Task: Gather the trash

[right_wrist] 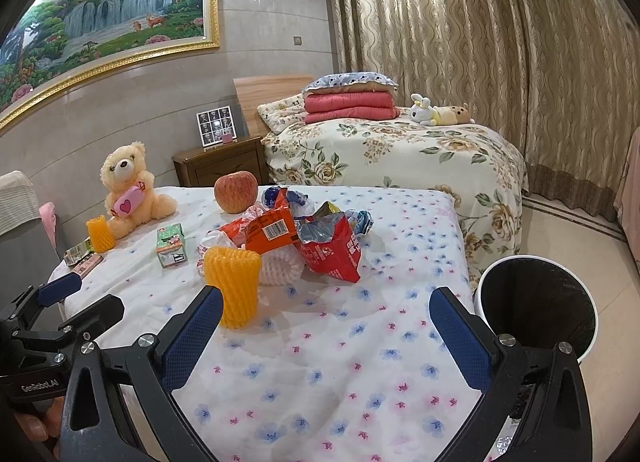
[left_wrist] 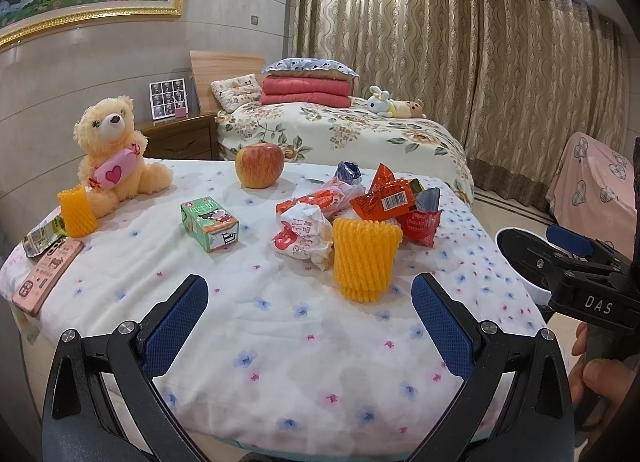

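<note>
Down on the floor, just beside the right edge of the table (right_wrist: 400,342), stands a round trash bin (right_wrist: 536,302) with a white wall and a dark inside; whether anything lies in it I cannot tell.

On the flowered cloth of the table, the trash makes a heap near the middle: a red snack bag (right_wrist: 336,254) torn open at the top, an orange wrapper (right_wrist: 272,234) with a barcode, and a white crumpled food wrapper (left_wrist: 304,238). At the near side of the heap an orange foam fruit net (left_wrist: 364,258) stands upright. A green milk carton (left_wrist: 210,225) lies apart, toward the left. A second, smaller foam net (left_wrist: 77,211) stands near the left edge, touching the teddy bear (left_wrist: 112,149). An apple (left_wrist: 260,165) sits by the far edge.

Both the left gripper (left_wrist: 308,330) and the right gripper (right_wrist: 326,338) hover over the near edge with jaws spread wide, holding and touching nothing.
</note>
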